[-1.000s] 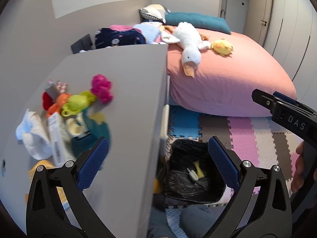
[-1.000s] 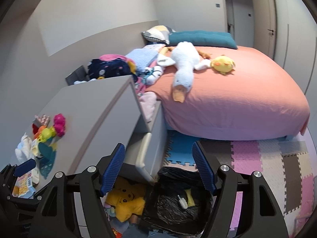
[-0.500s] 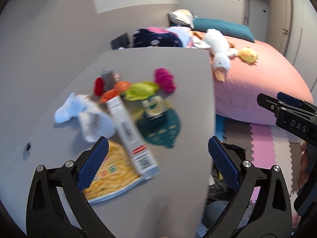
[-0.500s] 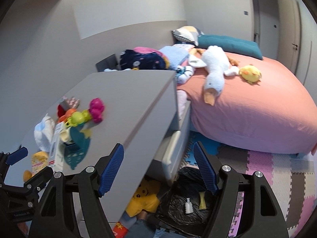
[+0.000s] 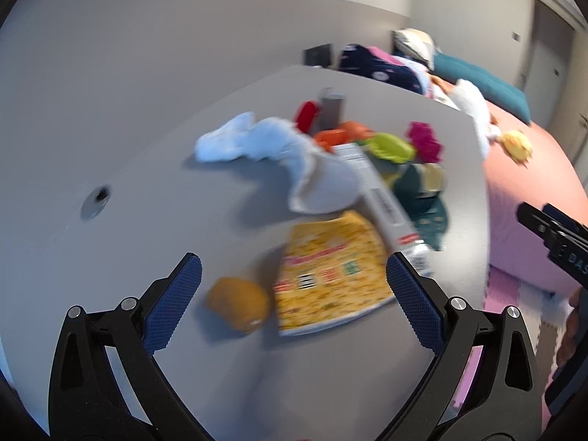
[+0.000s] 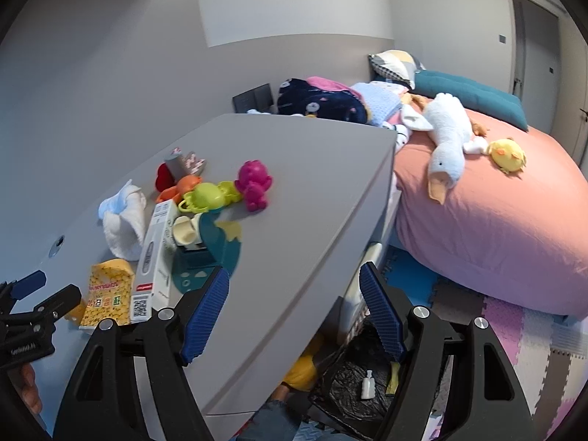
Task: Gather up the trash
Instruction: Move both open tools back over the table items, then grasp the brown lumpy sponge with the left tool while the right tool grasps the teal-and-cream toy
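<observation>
Both my left claw (image 5: 292, 290) and right claw (image 6: 294, 316) gape wide, holding nothing. The bin bag (image 6: 352, 386) on the floor holds a little; the yellow wrapper (image 5: 327, 272), box (image 5: 382, 198) and tissue (image 5: 272, 147) remain on the counter (image 5: 147, 191).

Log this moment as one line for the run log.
left gripper: open, over yellow packet | right gripper: open, empty | trash bag: on floor

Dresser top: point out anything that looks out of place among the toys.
Trash sits mixed with the toys on the dresser top: a crumpled white tissue, a long white box lying partly on a yellow wrapper, and a small orange lump beside it. Nothing looks spilled or broken.
</observation>
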Demonstrator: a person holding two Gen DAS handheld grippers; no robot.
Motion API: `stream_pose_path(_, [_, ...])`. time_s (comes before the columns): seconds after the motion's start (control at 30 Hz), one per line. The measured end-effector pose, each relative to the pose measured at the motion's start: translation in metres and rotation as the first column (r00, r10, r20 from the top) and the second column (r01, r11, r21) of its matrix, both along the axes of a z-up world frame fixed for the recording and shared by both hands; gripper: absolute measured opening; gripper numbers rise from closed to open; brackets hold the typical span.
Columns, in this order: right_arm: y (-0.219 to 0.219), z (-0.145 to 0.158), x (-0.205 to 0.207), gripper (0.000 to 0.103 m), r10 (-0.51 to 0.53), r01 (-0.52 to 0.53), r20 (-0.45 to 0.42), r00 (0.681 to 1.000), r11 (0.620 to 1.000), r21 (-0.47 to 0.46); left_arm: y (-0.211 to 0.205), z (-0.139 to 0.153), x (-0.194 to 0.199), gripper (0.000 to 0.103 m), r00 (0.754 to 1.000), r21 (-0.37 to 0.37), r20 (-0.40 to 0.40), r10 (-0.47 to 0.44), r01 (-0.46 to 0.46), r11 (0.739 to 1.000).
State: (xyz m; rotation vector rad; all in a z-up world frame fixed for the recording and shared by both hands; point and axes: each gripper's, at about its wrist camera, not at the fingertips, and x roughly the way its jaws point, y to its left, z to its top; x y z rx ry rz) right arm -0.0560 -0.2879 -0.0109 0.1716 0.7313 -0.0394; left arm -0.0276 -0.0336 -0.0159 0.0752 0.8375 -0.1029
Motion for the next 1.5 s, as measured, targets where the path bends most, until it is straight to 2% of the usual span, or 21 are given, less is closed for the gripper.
stream_pose_path(0.13, [0.006,-0.003,0.004,0.074,0.016,-0.016,-0.004,1.000,1.000,0.007,0.023,-0.007,-0.001,0.094,0.998,-0.010,0.000,0.062,-0.062,0.998])
stream_pose_path(0.2, [0.011,-0.005,0.006,0.074,0.025,-0.025,-0.009,1.000,1.000,0.007,0.031,-0.012,-0.001,0.086,0.997,-0.026,-0.010,0.081,-0.082,0.996])
stream_pose_path(0.3, [0.013,-0.007,0.006,0.074,0.035,-0.035,-0.010,0.999,0.999,0.012,0.041,-0.022,0.003,0.080,0.994,-0.059,-0.041,0.103,-0.106,0.993])
stream_pose_path(0.43, [0.018,-0.009,0.011,0.074,0.043,-0.043,-0.009,0.999,0.999,0.015,0.043,-0.035,0.007,0.072,0.992,-0.052,-0.067,0.103,-0.107,0.993])
stream_pose_path(0.5, [0.022,-0.010,0.014,0.074,0.049,-0.049,-0.009,0.999,0.999,0.014,0.046,-0.042,0.009,0.059,0.991,-0.062,-0.080,0.105,-0.110,0.992])
stream_pose_path(0.57, [0.025,-0.011,0.017,0.074,0.057,-0.057,-0.008,0.998,0.998,0.011,0.049,-0.047,0.012,0.050,0.989,-0.085,-0.091,0.114,-0.122,0.989])
stream_pose_path(0.6, [0.028,-0.011,0.019,0.074,0.064,-0.064,-0.007,0.998,0.998,0.009,0.052,-0.049,0.013,0.048,0.988,-0.097,-0.097,0.118,-0.128,0.987])
stream_pose_path(0.8, [0.043,-0.018,0.034,0.074,0.090,-0.090,-0.018,0.996,0.996,0.006,0.055,-0.050,0.017,0.048,0.989,-0.079,-0.071,0.134,-0.139,0.987])
stream_pose_path(0.97, [0.050,-0.024,0.045,0.074,0.096,-0.096,-0.023,0.995,0.995,0.007,0.064,-0.045,0.017,0.047,0.982,-0.114,-0.041,0.183,-0.186,0.976])
stream_pose_path(1.1, [0.058,-0.028,0.058,0.074,0.105,-0.105,-0.034,0.994,0.994,0.001,0.066,-0.048,0.020,0.047,0.979,-0.123,-0.071,0.189,-0.196,0.973])
stream_pose_path(1.33, [0.076,-0.033,0.083,0.074,0.124,-0.125,-0.052,0.991,0.992,-0.029,0.066,-0.048,0.021,0.047,0.980,-0.125,-0.071,0.184,-0.192,0.973])
stream_pose_path(1.43, [0.082,-0.035,0.091,0.066,0.122,-0.126,-0.068,0.990,0.991,-0.049,0.066,-0.048,0.020,0.047,0.981,-0.125,-0.070,0.183,-0.191,0.974])
stream_pose_path(1.5, [0.085,-0.038,0.095,0.047,0.121,-0.127,-0.083,0.989,0.990,-0.064,0.065,-0.048,0.021,0.047,0.981,-0.122,-0.069,0.180,-0.188,0.975])
